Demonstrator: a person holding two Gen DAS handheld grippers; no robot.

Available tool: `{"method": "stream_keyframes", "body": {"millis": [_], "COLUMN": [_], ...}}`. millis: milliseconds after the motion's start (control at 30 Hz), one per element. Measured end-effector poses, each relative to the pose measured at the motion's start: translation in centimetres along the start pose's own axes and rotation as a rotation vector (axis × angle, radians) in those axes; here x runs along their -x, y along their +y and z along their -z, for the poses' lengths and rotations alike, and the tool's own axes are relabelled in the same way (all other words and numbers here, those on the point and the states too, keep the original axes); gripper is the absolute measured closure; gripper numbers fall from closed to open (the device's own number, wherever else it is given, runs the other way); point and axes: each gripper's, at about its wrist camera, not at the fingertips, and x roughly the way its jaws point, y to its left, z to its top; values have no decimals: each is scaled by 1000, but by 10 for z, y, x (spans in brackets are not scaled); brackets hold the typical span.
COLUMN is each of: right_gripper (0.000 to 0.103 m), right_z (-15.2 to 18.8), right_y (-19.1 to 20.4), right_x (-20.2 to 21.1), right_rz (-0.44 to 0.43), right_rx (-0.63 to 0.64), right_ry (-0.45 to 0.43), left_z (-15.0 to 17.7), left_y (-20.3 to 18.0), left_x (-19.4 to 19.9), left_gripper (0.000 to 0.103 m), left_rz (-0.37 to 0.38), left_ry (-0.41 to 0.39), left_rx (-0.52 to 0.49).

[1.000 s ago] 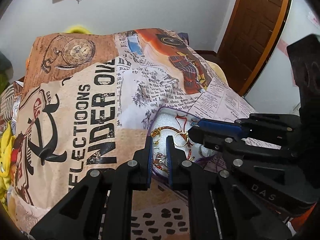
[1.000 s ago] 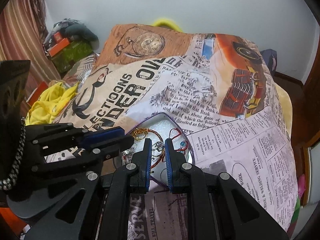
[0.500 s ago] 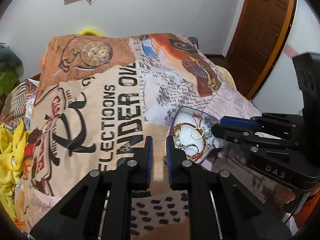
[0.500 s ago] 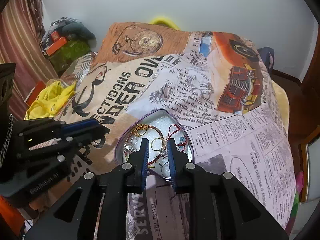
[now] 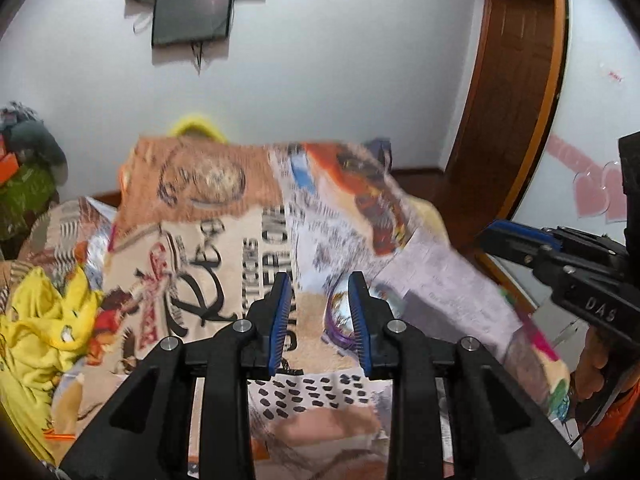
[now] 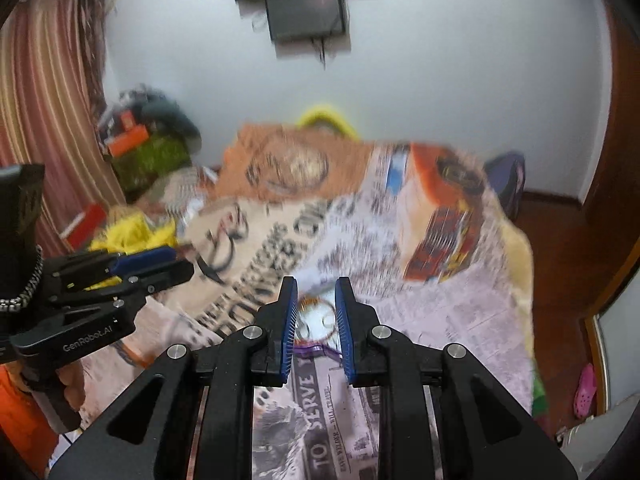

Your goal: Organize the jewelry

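A heart-shaped purple-rimmed jewelry tray (image 6: 316, 320) with gold and red bangles and rings lies on the printed bedspread (image 6: 420, 312). Both views are motion-blurred. My right gripper (image 6: 317, 284) is open and empty, held above and just short of the tray, which shows between its fingers. My left gripper (image 5: 319, 280) is open and empty, raised off the bed; the tray (image 5: 340, 320) shows behind its right finger. Each gripper also shows in the other's view: the right one (image 5: 492, 236) and the left one (image 6: 180, 264), whose state I cannot tell from there.
The bedspread (image 5: 224, 248) covers the bed. Yellow cloth (image 5: 36, 320) is piled at the left. Clutter (image 6: 148, 140) is stacked by the striped curtain (image 6: 52, 100). A wooden door (image 5: 512, 92) stands at the right, a dark wall-mounted unit (image 6: 304, 8) above.
Both grippers have pulled back and up from the tray and opened wider. The cameras tilted up, so more wall shows. The tray stays on the bed.
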Motion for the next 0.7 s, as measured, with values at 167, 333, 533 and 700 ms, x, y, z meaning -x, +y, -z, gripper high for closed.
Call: {"method": "stream_keyframes", "body": {"millis": [167, 333, 533, 700], "right_gripper": [86, 86, 76, 34], "right_z": [-6, 1, 15, 25], "right_y": [20, 41, 63, 70], "right_x": [61, 116, 156, 176], "right_rz": [55, 95, 144, 193], "right_rx": [31, 50, 72, 57], "right_ry": [-170, -321, -428, -513], "left_z": [-7, -3, 10, 23], "left_y": [-15, -29, -47, -54], "left_x": [61, 118, 162, 184], "left_gripper": [62, 57, 36, 10], "left_rz": [12, 28, -18, -85], "left_ry": [-144, -287, -408, -483], "left_rx": [-27, -24, -42, -39]}}
